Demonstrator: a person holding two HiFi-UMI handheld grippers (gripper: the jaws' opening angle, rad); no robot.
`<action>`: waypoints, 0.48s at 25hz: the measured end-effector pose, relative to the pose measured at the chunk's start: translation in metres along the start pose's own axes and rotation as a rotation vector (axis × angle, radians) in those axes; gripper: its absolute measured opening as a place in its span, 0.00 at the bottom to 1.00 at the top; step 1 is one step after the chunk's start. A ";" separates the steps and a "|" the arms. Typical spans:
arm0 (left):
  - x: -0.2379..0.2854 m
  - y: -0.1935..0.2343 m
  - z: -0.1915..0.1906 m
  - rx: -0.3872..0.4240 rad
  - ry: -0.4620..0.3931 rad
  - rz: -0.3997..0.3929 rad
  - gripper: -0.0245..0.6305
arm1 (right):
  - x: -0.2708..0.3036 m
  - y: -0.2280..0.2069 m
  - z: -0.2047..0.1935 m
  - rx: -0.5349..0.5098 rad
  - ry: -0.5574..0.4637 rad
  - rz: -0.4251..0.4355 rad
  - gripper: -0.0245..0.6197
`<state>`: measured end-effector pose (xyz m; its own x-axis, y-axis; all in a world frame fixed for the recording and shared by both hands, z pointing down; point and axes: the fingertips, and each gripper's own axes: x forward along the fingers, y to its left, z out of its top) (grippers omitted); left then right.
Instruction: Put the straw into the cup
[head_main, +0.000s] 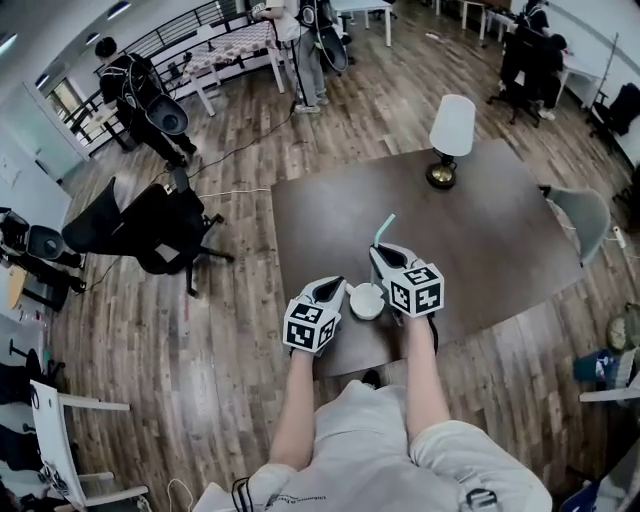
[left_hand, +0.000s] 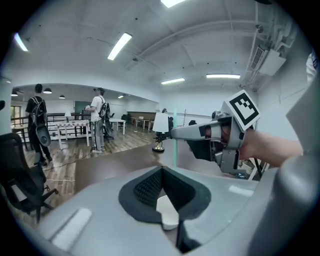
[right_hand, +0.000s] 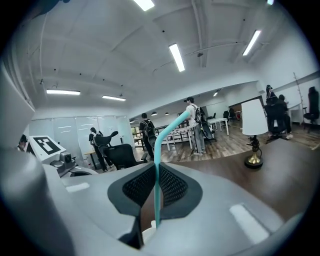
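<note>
**Straw clamped beside the cup**

Head view: the cup (head_main: 367, 301) stands at the bench (head_main: 500, 240) near edge, between both tools. The right hand-held gripper (head_main: 383, 252) carries the straw (head_main: 385, 229).

Left gripper view: the left hand-held gripper (left_hand: 161, 172) has its jaws nearly together on the cup's white rim.

Right gripper view: the jaws pinch the upright straw, and its lower end sits just over the cup.

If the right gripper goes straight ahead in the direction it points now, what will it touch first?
Probably nothing close: the right gripper, shut on the straw, points over the table. The lamp stands off to the right of that line, though depth is hard to judge.
</note>
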<state>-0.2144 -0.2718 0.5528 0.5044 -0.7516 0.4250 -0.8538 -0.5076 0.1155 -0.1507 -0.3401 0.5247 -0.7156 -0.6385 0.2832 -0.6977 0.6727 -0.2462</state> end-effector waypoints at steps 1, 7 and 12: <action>0.009 -0.006 0.002 0.005 -0.002 -0.022 0.04 | -0.006 -0.008 0.000 0.002 -0.002 -0.019 0.11; 0.042 -0.031 0.004 0.036 0.013 -0.116 0.04 | -0.034 -0.047 -0.011 0.035 -0.010 -0.110 0.11; 0.053 -0.038 0.001 0.055 0.036 -0.150 0.04 | -0.037 -0.056 -0.024 0.066 0.005 -0.129 0.11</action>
<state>-0.1551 -0.2925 0.5695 0.6197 -0.6505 0.4391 -0.7606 -0.6358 0.1315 -0.0838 -0.3452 0.5503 -0.6200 -0.7160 0.3207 -0.7845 0.5593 -0.2678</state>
